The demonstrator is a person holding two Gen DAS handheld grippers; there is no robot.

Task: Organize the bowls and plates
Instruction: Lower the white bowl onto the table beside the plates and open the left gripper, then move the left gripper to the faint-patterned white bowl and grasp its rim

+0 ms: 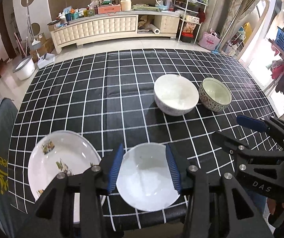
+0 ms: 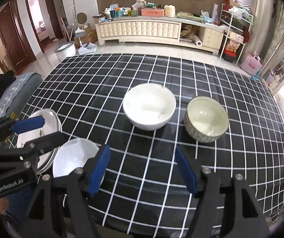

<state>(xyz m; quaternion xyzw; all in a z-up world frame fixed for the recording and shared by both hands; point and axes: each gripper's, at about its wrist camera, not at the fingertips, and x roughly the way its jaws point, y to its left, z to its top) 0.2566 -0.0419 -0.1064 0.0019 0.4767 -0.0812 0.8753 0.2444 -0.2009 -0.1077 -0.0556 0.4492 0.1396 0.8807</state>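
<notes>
1. Bowls and plates stand on a table under a black checked tablecloth [image 1: 106, 99]; the large white bowl [image 1: 176, 95] near the cloth's middle serves as the landmark below.
2. Just beside the large white bowl, on its right, stands a patterned bowl [image 1: 214, 95] with a pale green inside; the two are close, and contact cannot be told.
3. Well nearer the camera than the large white bowl, at the near edge of the cloth, lies a small white dish [image 1: 147, 178].
4. Left of that dish, and far to the near left of the large white bowl, lies a flower-printed plate [image 1: 60, 162]; from the right wrist view it appears to sit on a stack, with more rims showing below it.
5. The left gripper [image 1: 144, 170] hangs above the small white dish, its blue pads [image 1: 115, 166] parted on either side of the dish as seen from above; whether they touch it cannot be told.
6. The right gripper [image 2: 143, 170] stands wide apart with nothing between its pads, only bare cloth, on the near side of the large white bowl.
7. Both bowls sit upright and look empty.
</notes>
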